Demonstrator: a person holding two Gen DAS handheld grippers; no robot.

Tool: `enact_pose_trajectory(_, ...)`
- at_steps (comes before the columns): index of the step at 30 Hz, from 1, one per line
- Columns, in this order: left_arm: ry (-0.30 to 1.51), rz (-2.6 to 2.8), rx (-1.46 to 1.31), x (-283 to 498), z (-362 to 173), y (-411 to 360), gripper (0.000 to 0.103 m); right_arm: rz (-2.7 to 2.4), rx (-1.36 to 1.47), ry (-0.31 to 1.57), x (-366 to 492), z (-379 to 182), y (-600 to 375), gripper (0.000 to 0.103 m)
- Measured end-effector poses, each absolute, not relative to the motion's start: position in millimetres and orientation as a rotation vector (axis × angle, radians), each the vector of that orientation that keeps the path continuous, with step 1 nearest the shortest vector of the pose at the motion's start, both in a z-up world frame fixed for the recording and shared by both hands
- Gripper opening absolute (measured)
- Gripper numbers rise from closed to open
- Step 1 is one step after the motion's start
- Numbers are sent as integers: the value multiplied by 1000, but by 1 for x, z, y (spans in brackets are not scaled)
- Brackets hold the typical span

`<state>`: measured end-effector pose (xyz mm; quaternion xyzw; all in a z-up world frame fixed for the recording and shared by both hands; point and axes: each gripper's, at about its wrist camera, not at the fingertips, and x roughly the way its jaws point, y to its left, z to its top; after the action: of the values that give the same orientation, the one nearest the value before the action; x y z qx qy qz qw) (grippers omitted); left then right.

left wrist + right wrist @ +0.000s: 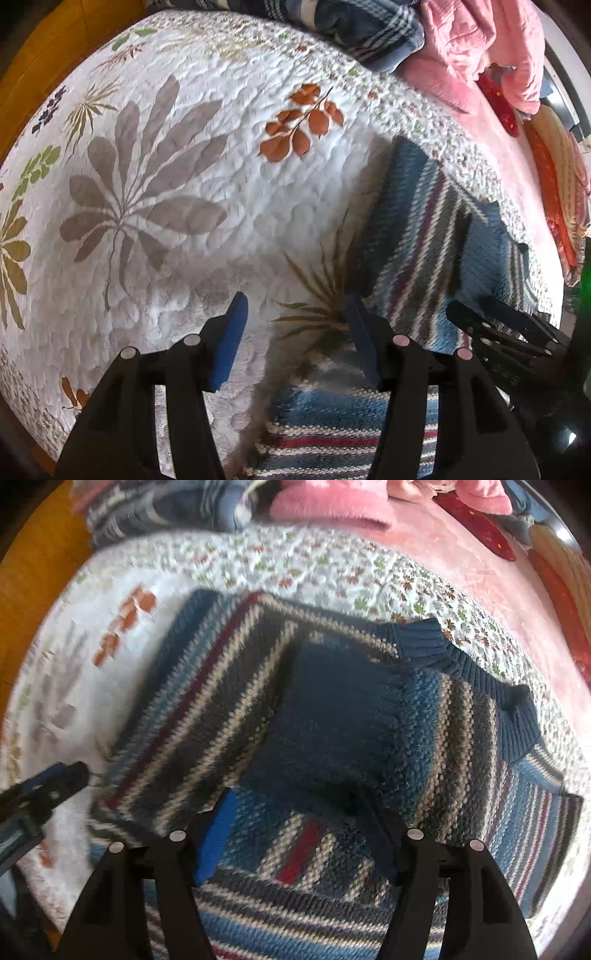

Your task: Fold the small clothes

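Hovering wide-jawed, empty: left gripper (pixel 295 332) over the leaf-print quilt (pixel 184 229), striped knit sweater (pixel 424 236) just ahead to its right and under its right finger. Spread wide too, gripping nothing: right gripper (pixel 303 834), directly above the sweater (pixel 332 709), ribbed collar (pixel 476 664) ahead-right. Pink blanket (pixel 461 576) farther beyond.

The sweater (pixel 332 720) lies flat on the quilt (pixel 221 184) that covers the bed, a sleeve folded across its middle and its collar (pixel 461 657) toward the far right. The left claw (pixel 295 332) hangs over bare quilt just left of the sweater's edge, and the right claw (pixel 306 830) hangs over the sweater's near part. Behind the quilt, along the far side of the bed, a plaid garment (pixel 351 26) lies left of a heap of clothes (pixel 480 44).
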<state>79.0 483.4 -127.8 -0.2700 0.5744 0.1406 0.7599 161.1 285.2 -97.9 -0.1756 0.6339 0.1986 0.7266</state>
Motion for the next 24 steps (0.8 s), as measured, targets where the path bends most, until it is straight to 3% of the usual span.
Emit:
enact_pose_trajectory(1, 1256, 301, -576, 79, -129, 481, 55, 432, -413, 1387, 159, -100, 286, 65)
enact_pose_trajectory(3, 1267, 283, -542, 82, -129, 473, 55, 400, -466, 1356, 157, -100, 287, 38)
enact_pose_trajectory(4, 1269, 277, -525, 84, -130, 470, 55, 385, -483, 1341, 157, -99, 283, 32)
enact_pose_trajectory(6, 1268, 279, -488, 86, -130, 464, 55, 390, -448, 1339, 160, -94, 272, 9)
enact_pose_trajectory(15, 1243, 287, -486, 85, -129, 467, 55, 464, 153, 1339, 169, -37, 154, 9)
enact_pose_trajectory(24, 1224, 300, -457, 88, -129, 464, 55, 334, 307, 1312, 188, -20, 54, 9)
